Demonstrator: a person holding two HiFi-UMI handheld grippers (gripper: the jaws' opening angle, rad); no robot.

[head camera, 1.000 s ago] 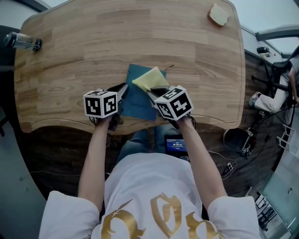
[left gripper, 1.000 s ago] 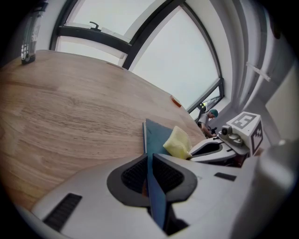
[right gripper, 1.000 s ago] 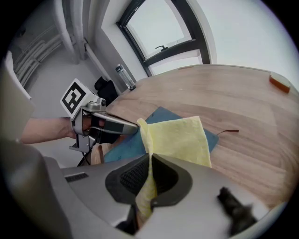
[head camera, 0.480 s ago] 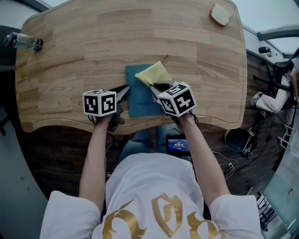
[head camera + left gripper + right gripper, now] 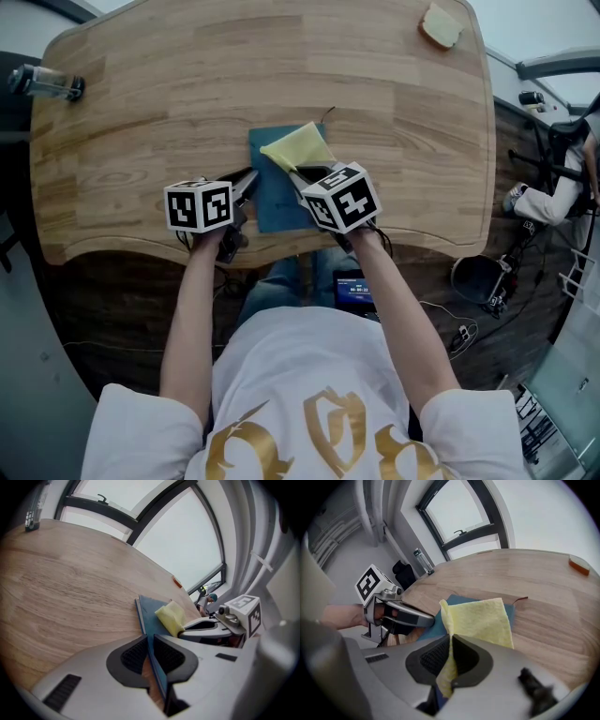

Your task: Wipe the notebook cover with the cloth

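- Notebook: blue and thin, lying flat on the table near the front edge, right in front of the person.
- Left gripper: jaws nearly together, pinching the notebook's near left edge. The cover edge runs straight between the pads.
- Right gripper: jaws clamped on a bunched fold of the yellow cloth. The rest of the cloth fans out ahead and lies on the far right part of the cover.
- The two grippers sit just beside each other, left at the notebook's left side, right over its near right part.
- Handling, notebook: looks light, and the cover seems fairly stiff and smooth. It would likely skid on the wood under a wipe, so it needs pinning. An edge or corner away from the wiping path is the place to hold, as the left gripper has it.
- Handling, cloth: soft, limp, light, no shape of its own. Gripped by one fold, the free part drags and may bunch or flip on a push stroke. A hold nearer the middle, with the flat part pressed down, should give more contact.
- Nothing fragile here. Main risk, as I judge it, is the notebook twisting about the single pinch point.
- Bottle at the far left edge, well apart from the work.
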